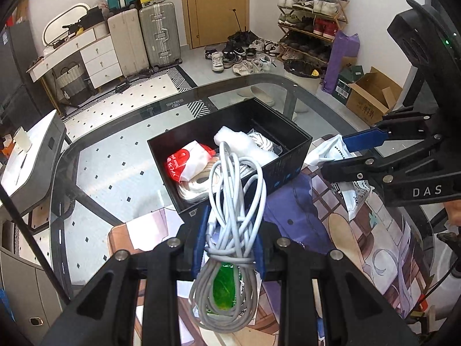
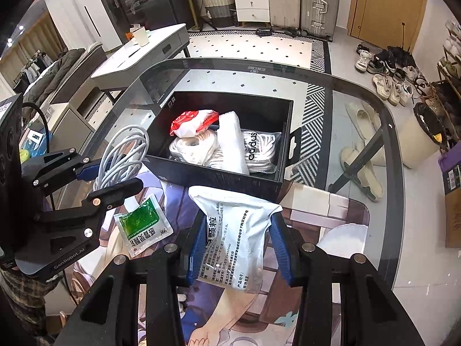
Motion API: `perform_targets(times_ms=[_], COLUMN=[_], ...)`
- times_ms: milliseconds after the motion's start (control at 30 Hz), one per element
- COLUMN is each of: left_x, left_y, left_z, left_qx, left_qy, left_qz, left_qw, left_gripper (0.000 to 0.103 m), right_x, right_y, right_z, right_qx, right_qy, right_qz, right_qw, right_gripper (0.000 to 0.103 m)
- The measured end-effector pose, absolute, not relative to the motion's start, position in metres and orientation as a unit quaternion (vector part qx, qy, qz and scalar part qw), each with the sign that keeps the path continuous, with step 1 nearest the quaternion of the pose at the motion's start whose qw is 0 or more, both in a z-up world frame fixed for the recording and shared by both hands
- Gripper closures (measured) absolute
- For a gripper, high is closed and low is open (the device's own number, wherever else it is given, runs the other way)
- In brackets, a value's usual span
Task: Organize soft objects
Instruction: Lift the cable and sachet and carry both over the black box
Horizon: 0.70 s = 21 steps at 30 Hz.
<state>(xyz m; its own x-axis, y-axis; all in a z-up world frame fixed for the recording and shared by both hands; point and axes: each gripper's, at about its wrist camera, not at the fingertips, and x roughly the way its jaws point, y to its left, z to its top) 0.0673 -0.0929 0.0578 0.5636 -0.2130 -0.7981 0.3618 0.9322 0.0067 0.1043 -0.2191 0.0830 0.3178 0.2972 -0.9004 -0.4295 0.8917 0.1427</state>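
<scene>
Cable: a coiled white cable hangs clamped in the left gripper, pinched at its bound waist, with loops spilling above and below the fingers and clear of the desk.
Pouch: a white pouch printed in black sits clamped between the blue pads of the right gripper, its top edge reaching toward the box.
Box: a black box stands on the glass desk just ahead of both grippers, already holding a red-and-white packet, a white roll and bagged laces.
Left behind: a green sachet lies on the printed mat, below the cable and not yet in the box.
Step in hand: most likely carrying both held things over the near wall of the box.
Doing it well, cable: lift enough that the lowest loop clears the near wall, then lower it into the free near-left corner before letting go, so no loop drapes over the rim.
Doing it well, pouch: hold it level and lay it flat on the laces on the right side.
Risk: the two grippers are close together, so one should enter the box before the other.
</scene>
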Motion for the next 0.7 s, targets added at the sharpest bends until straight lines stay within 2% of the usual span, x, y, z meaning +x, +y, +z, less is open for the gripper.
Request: perform_targets(times_ms=[700], left_x=[0.094], left_y=[-0.087], left_z=[0.082], left_qx=[0.076], left_qy=[0.418], left_qz=[-0.146], left_qw=[0.893], left_gripper=[0.077], right_x=[0.134], right_y=[-0.213], right_z=[0.11], right_qx=[-0.055], right_qy=[0.514], right_qz=[0.233], right_qw=[0.824], right_gripper=[0.061])
